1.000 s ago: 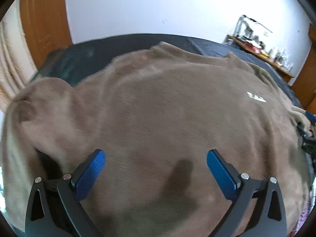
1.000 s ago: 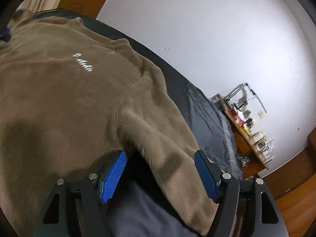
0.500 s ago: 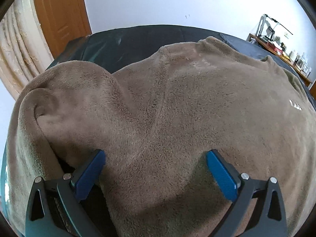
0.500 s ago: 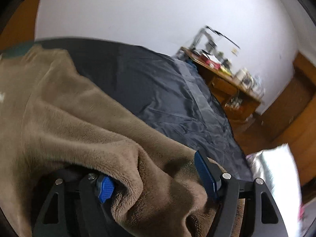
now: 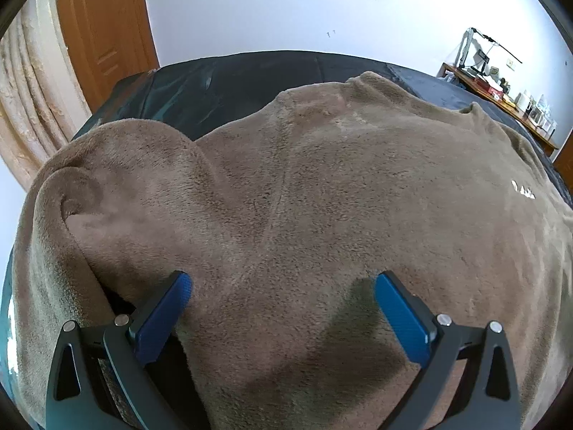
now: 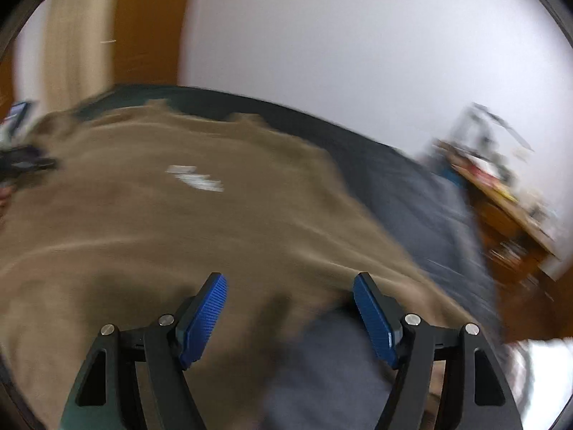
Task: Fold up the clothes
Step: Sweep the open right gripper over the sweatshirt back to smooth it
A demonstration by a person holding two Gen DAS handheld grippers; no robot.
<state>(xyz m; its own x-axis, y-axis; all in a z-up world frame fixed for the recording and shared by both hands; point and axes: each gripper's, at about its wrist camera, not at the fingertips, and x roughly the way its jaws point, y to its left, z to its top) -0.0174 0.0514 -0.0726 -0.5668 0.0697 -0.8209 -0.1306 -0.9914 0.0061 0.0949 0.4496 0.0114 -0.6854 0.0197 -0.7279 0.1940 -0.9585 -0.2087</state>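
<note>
A brown fleece sweatshirt [image 5: 322, 197] lies spread on a dark bed, with a small white logo [image 5: 523, 190] on its chest. Its sleeve [image 5: 107, 165] is folded over at the left. My left gripper [image 5: 283, 286] is open just above the fleece near that sleeve fold, nothing between its blue pads. In the blurred right wrist view the same sweatshirt [image 6: 161, 222] fills the left half, logo [image 6: 197, 178] showing. My right gripper [image 6: 290, 286] is open over the sweatshirt's right edge, holding nothing.
The dark bed sheet [image 5: 232, 79] lies bare behind the sweatshirt and to its right [image 6: 422, 193]. A wooden door [image 5: 104, 36] and a curtain [image 5: 32, 107] stand at the left. A cluttered wooden desk [image 6: 501, 193] lines the right wall. The other gripper shows dimly at the far left [image 6: 21, 161].
My right gripper has swung left and pulled off the sleeve it was around, now looking across the sweatshirt's body. My left gripper has shifted only slightly, still over the left sleeve fold.
</note>
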